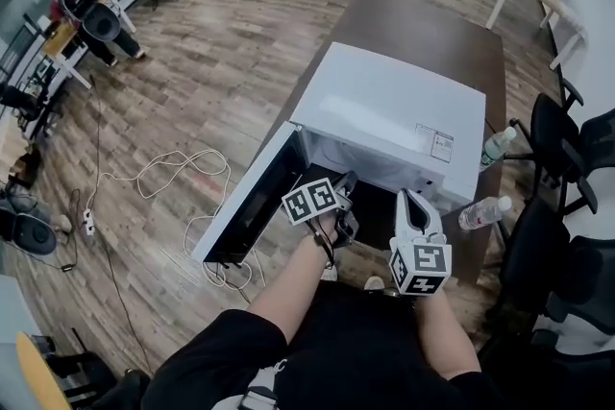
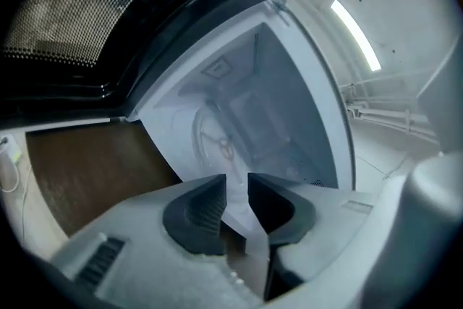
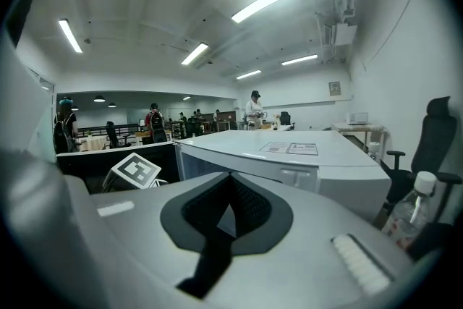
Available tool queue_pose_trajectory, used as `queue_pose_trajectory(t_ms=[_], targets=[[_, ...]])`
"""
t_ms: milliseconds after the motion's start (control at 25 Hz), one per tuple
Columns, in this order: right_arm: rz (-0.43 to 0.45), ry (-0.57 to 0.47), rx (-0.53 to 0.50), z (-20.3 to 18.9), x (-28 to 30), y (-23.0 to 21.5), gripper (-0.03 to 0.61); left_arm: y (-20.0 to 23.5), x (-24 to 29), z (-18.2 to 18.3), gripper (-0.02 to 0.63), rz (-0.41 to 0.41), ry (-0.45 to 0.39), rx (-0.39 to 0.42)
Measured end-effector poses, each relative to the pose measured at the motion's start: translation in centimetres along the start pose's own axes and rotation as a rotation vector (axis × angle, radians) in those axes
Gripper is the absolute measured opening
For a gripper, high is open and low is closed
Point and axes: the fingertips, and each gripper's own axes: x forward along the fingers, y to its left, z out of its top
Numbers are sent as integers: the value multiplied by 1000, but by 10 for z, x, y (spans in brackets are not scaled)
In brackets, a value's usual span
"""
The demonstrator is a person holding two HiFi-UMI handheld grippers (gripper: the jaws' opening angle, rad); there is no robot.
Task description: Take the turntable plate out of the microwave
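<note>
left hand-held gripper [image 2: 236, 192]: released, empty, at open microwave [image 1: 394, 110] mouth | turntable plate [image 2: 206, 130]: inside cavity | right hand-held gripper [image 3: 230, 188]: clenched, empty | top label [image 1: 434, 142], near right: print unreadable

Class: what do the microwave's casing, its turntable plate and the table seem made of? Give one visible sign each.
Casing: painted sheet metal probably; smooth, white, faint sheen.
Turntable plate: likely clear glass; the spoked ring shows through it.
Table: wood or wood-look laminate; dark brown, matte.
</note>
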Motion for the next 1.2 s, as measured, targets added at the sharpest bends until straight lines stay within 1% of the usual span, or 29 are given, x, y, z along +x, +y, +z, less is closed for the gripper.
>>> queue_pose_trajectory(t_ms=[120, 320, 480, 560, 640, 720, 840, 920, 960, 1200], targets=[[-48, -3, 20, -1, -1, -13, 9, 7, 13, -2, 104, -3, 13, -48], [-99, 3, 43, -9, -1, -22, 9, 24, 26, -4, 125, 2, 8, -207], [-117, 9, 45, -12, 2, -24, 9, 34, 35, -2, 132, -3, -5, -319], [-122, 17, 45, -14, 3, -23, 9, 35, 39, 0, 132, -21, -15, -377], [-124, 23, 44, -16, 4, -22, 9, 33, 42, 3, 131, -47, -19, -388], [-127, 27, 41, -17, 5, -20, 9, 32, 45, 5, 130, -57, -14, -370], [-133, 27, 39, -15, 7, -20, 9, 36, 47, 7, 120, -40, -6, -376], [-138, 23, 38, -13, 10, -21, 9, 41, 49, 9, 143, -21, -3, -386], [-140, 22, 39, -12, 11, -22, 9, 42, 50, 10, 144, -18, -1, -390], [-144, 29, 41, -12, 17, -20, 9, 43, 54, 19, 144, -34, 2, -408]])
